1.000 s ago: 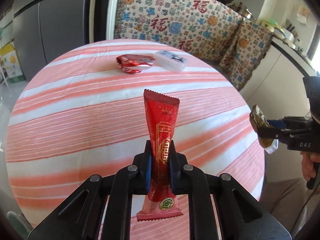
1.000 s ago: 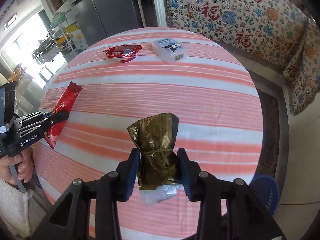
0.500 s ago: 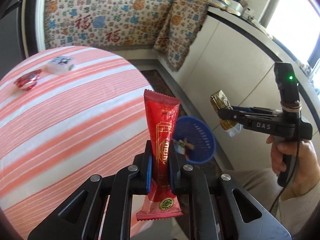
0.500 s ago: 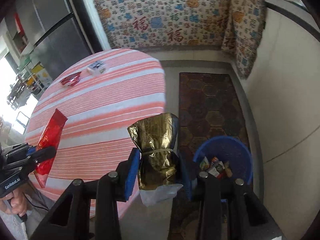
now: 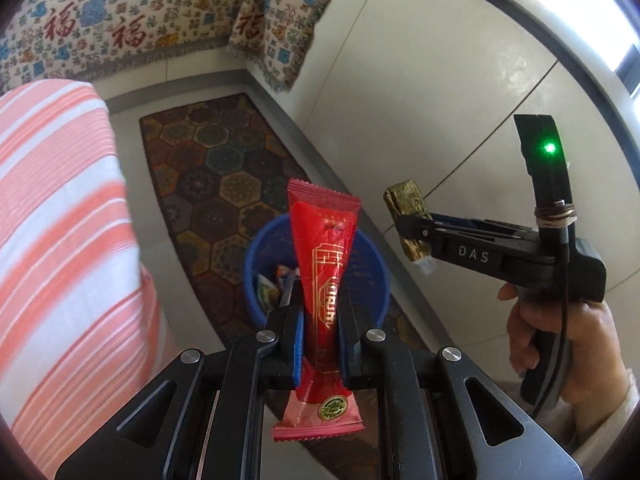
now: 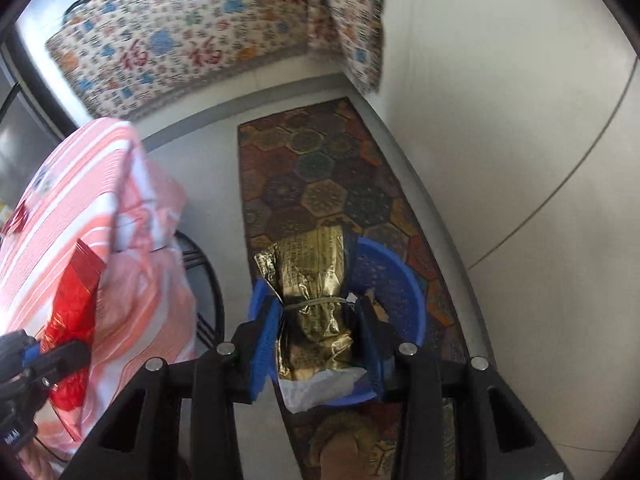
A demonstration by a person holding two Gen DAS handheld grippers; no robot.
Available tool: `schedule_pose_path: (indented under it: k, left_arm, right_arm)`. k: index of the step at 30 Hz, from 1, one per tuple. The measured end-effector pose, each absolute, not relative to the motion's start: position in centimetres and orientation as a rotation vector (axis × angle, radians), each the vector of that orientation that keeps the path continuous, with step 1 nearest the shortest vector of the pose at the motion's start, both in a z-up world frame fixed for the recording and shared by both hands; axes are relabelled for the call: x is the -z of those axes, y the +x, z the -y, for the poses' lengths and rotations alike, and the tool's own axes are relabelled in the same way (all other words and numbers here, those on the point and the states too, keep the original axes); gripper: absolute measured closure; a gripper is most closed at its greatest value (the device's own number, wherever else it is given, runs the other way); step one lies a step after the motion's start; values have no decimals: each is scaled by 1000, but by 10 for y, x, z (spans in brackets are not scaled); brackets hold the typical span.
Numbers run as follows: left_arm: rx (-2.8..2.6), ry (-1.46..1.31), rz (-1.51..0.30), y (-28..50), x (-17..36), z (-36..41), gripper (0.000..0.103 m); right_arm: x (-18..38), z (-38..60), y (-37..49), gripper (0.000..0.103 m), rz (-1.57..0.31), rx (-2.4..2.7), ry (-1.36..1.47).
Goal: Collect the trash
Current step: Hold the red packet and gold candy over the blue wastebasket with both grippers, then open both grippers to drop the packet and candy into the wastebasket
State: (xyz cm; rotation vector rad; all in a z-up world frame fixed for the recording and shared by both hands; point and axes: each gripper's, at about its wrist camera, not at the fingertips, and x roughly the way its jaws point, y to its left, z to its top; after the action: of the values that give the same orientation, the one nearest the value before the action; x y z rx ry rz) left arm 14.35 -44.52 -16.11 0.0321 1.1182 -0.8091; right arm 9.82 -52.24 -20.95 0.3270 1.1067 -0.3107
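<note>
Both grippers have swung off the striped table (image 5: pixel 60 220) toward the blue bin (image 5: pixel 372 268). Left gripper (image 5: pixel 319 316) clamps the red wrapper (image 5: pixel 324 264); right gripper (image 6: pixel 316 320) clamps the gold wrapper (image 6: pixel 312 280), both above the bin. Neither dropped yet; some trash already inside; red packet (image 6: pixel 16 220) looks left on the table.

Both cams sit just behind their own fingers, looking fwd and steeply down at the floor. Left wrist cam looks over the blue bin (image 5: pixel 316 276) w/ the right gripper (image 5: pixel 408 232) at frame right. Right wrist cam sits close above the same bin (image 6: pixel 396 280), left gripper (image 6: pixel 76 350) at lower left. Shared: bin, hexagon rug (image 5: pixel 216 168), striped tablecloth (image 6: pixel 80 184).
</note>
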Motion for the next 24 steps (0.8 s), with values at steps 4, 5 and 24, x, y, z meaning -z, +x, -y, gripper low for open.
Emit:
schedule_pose_path:
  k: [4,5,24]
  left_arm:
    - [816,52,-1158,153,190,473,91]
    - [817,60,-1166,154,197,480,91]
    - [818,141,-1137,163,230,517,49]
  right_arm:
    - [232,550,99,63,-1106,327,369]
    - [237,556,98,63,-1100,327,382]
    - [272,593,86,51,-1105,355,514]
